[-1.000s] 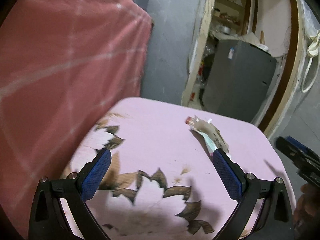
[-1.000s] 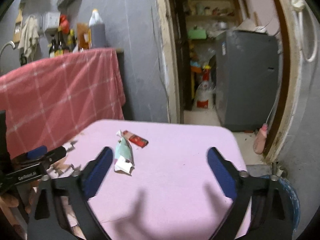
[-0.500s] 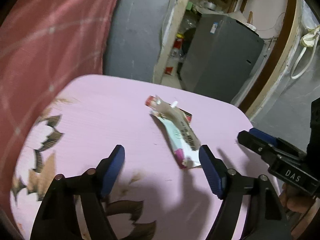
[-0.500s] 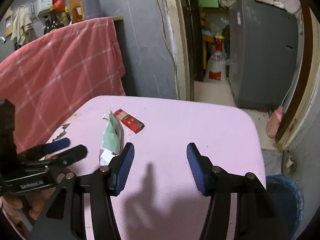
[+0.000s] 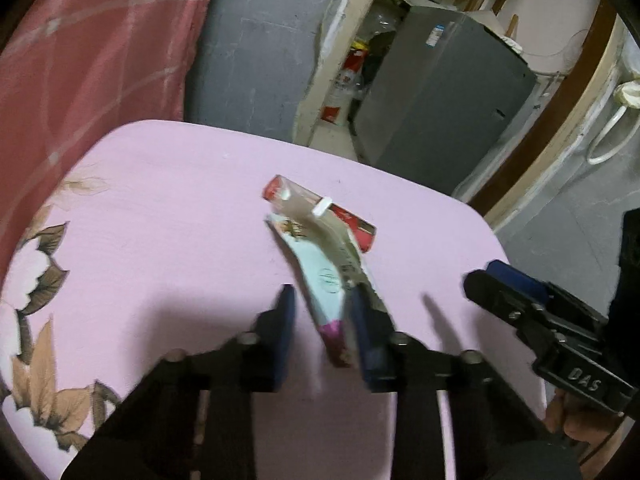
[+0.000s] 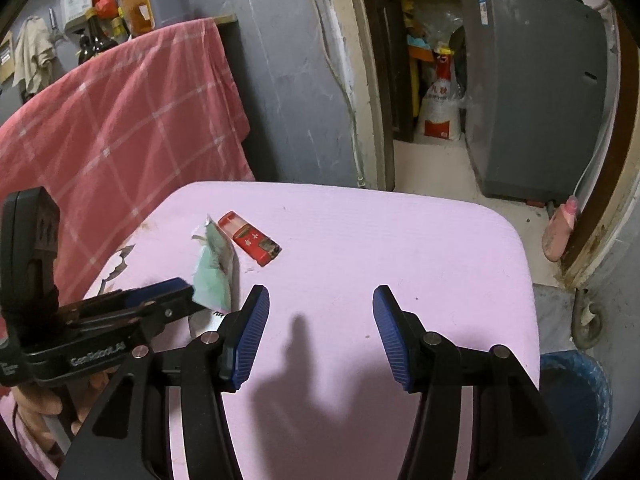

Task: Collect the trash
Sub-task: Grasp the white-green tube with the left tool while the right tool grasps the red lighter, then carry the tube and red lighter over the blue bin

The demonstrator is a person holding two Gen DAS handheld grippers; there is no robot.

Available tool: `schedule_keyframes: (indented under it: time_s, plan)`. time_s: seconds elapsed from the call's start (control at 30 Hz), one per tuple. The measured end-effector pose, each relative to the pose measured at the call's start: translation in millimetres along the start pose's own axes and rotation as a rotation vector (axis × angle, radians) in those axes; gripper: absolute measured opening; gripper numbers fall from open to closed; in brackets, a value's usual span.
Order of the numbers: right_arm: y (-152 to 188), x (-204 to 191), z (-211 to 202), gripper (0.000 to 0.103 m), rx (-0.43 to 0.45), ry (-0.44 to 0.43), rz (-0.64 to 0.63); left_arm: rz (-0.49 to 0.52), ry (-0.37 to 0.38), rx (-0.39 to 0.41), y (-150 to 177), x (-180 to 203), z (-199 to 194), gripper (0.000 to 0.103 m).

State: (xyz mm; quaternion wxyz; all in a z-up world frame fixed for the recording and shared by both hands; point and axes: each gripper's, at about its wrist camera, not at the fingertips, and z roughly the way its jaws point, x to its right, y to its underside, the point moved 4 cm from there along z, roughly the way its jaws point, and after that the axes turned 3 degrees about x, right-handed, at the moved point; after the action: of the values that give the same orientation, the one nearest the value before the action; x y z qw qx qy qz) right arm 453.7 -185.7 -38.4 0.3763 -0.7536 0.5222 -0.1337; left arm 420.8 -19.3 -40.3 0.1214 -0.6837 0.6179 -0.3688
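Observation:
A crumpled pale-green wrapper (image 5: 326, 280) lies on the pink table (image 5: 168, 208), its far end over a small red packet (image 5: 356, 226). My left gripper (image 5: 322, 322) straddles the wrapper's near end, its blurred jaws narrowed around it with a small gap still showing. In the right wrist view the wrapper (image 6: 214, 272) and the red packet (image 6: 250, 240) lie left of centre, with the left gripper (image 6: 168, 296) at the wrapper. My right gripper (image 6: 318, 332) is open and empty above bare tabletop.
A red checked cloth (image 6: 120, 120) hangs to the left. A doorway with a grey cabinet (image 6: 536, 92) lies behind the table. A blue bin (image 6: 576, 396) stands on the floor at the table's right corner. The right gripper also shows in the left wrist view (image 5: 512, 284).
My left gripper has moved forward onto the wrapper and its jaws have closed in from wide open to a narrow gap. My right gripper has barely moved.

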Motion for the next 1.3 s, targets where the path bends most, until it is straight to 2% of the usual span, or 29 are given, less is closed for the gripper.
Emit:
schedule_keyframes:
  time_s: [0.17,0.33,0.5,0.9,1.1,1.3]
  plan:
    - [-3,-6,16,0.052,-0.040,-0.015,-0.021,-0.004,-0.018,0.019,-2,-6,-6,0.009]
    - [-8,-21,37,0.051,-0.096,-0.032,-0.062,-0.032,-0.040,0.016,-3,-29,-16,0.009]
    - [-15,-31,57,0.046,-0.133,-0.036,-0.102,-0.039,-0.081,0.037,-8,-45,-26,0.009]
    - [-38,-53,97,0.045,-0.161,-0.053,-0.218,-0.058,-0.100,0.054,-10,-65,-33,0.008]
    - [-33,-65,95,0.027,-0.184,-0.038,-0.272,-0.064,-0.089,0.060,-10,-64,-34,0.008]
    - [-17,-71,76,0.021,-0.194,-0.028,-0.267,-0.067,-0.084,0.058,-5,-64,-41,0.008]
